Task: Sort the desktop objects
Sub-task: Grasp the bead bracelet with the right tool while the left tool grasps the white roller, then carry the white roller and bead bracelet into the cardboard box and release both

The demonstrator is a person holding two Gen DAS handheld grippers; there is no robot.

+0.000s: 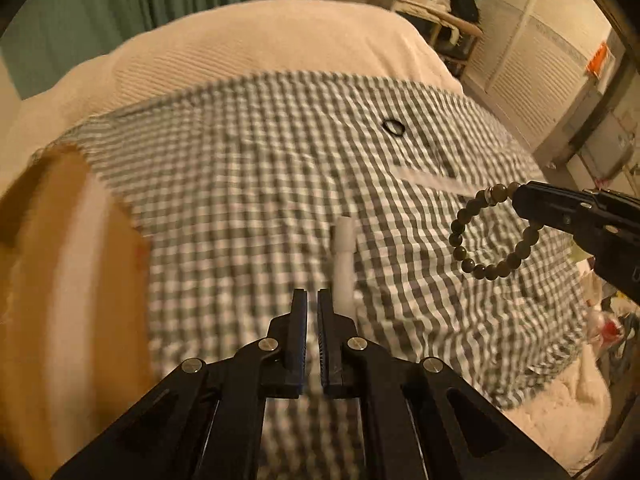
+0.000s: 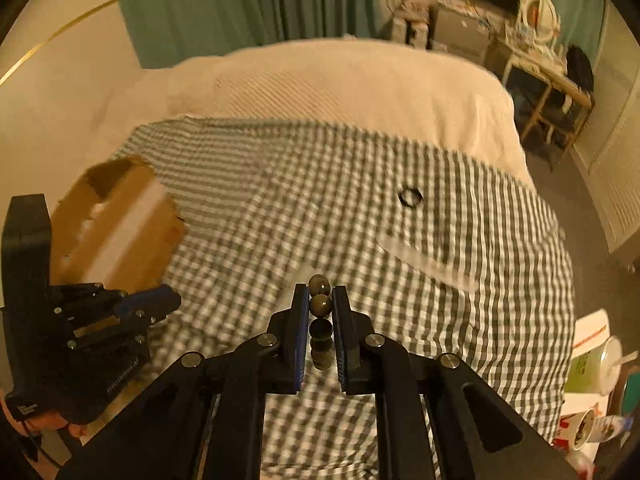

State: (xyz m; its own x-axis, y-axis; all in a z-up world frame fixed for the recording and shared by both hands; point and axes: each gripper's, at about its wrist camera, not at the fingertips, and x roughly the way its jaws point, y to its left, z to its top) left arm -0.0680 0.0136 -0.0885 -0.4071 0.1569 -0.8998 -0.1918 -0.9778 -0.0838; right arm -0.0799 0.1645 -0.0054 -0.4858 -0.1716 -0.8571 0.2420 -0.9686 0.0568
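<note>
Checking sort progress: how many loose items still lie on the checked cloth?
3. A black ring far right; a white flat strip just below it; a white tube ahead of the left tool. The bead bracelet is held in the right tool. Folds may hide more.

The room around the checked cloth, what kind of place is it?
Most likely a bedroom: the green-and-white checked cloth is spread over a cream quilted bed, with long green curtains behind and a cluttered wooden side table by the wall.
</note>
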